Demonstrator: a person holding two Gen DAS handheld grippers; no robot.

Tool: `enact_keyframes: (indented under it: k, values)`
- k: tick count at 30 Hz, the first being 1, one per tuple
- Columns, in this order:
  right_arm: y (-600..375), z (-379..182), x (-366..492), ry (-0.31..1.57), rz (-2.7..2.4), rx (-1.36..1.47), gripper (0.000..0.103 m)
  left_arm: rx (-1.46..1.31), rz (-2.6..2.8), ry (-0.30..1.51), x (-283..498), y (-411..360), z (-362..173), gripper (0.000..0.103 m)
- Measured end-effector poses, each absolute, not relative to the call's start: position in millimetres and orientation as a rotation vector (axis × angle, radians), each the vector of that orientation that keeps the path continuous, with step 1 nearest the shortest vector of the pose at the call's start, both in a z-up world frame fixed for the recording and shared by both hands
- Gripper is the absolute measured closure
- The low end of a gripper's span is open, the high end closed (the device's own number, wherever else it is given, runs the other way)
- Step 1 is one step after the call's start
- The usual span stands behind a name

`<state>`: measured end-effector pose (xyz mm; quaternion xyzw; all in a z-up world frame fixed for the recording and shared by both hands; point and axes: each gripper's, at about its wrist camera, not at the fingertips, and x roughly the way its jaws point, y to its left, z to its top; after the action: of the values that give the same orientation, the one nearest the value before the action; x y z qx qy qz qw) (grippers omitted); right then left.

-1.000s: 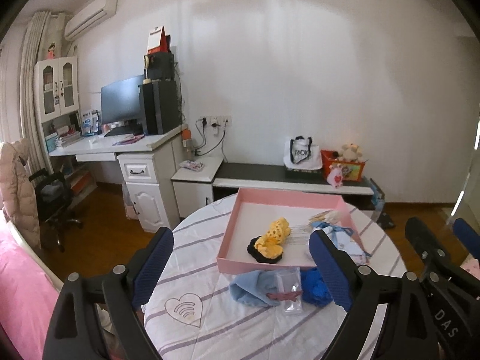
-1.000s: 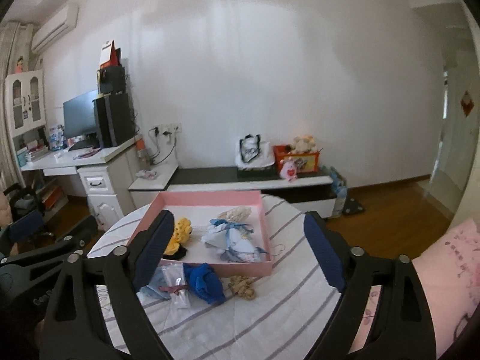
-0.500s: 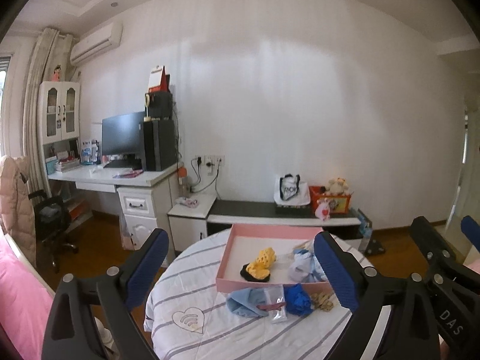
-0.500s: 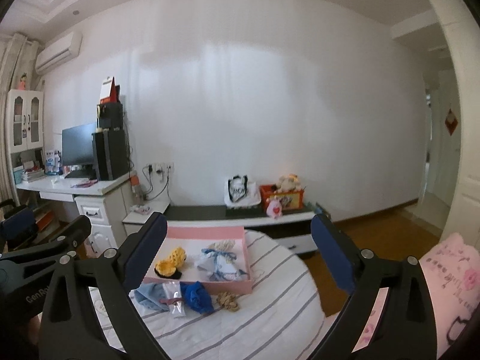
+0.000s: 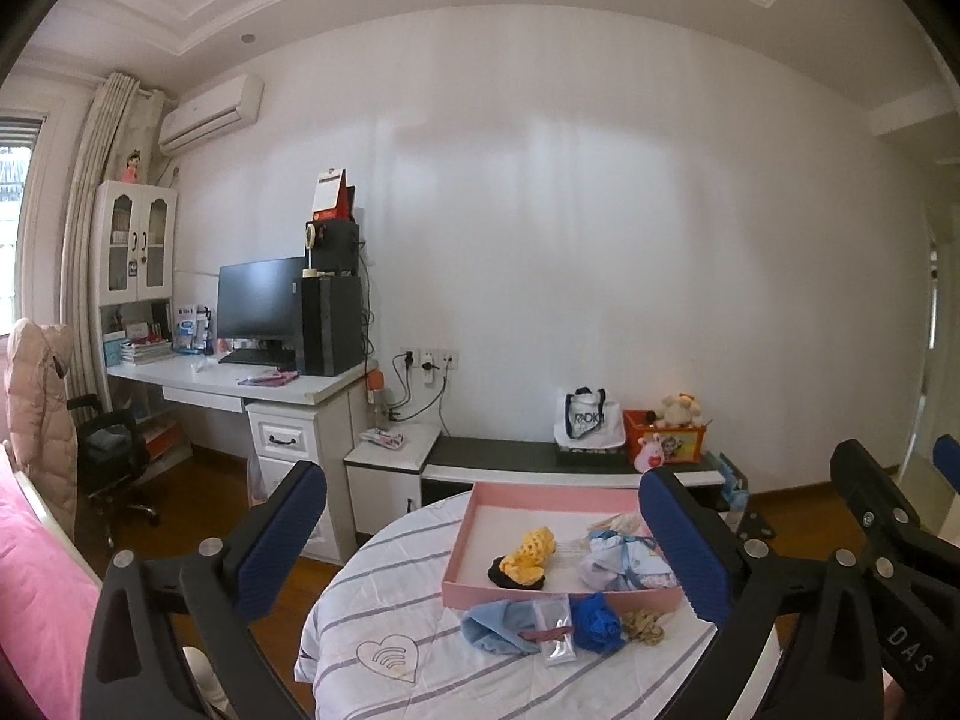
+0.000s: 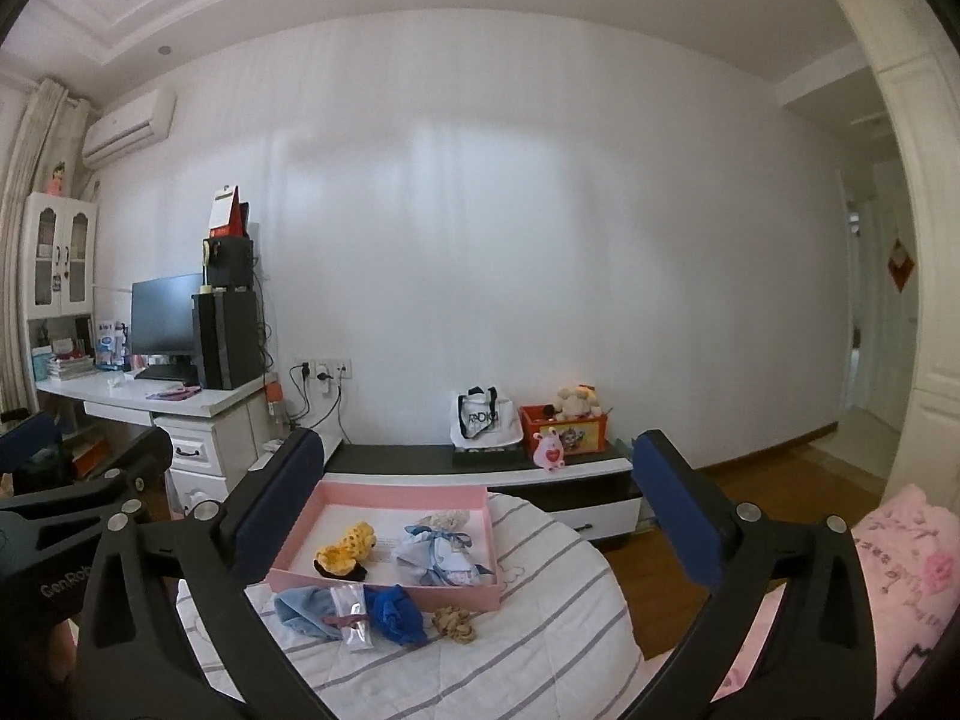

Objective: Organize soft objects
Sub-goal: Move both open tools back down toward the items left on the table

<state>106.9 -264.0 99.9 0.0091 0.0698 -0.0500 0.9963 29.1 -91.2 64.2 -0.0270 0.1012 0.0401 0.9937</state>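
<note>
Both my hand-held grippers, left (image 5: 483, 546) and right (image 6: 474, 510), are released and hold nothing. The soft things lie below and ahead on the desk (image 6: 540, 648): the blue cloth (image 6: 393, 612) before the pink tray (image 6: 384, 579), nearer my right.

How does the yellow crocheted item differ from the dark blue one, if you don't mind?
The yellow crocheted item lies inside the pink box, on something black; the dark blue one lies outside it on the striped tablecloth, beside a clear packet. Both are small and soft.
</note>
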Motion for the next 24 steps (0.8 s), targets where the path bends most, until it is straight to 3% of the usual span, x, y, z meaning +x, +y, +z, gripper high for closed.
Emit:
enact_keyframes:
  k: [24]
  values:
    - [-260,98,108,0.142,-0.096,0.0,0.0,-0.04,0.094,0.205,54,-103,72,0.0]
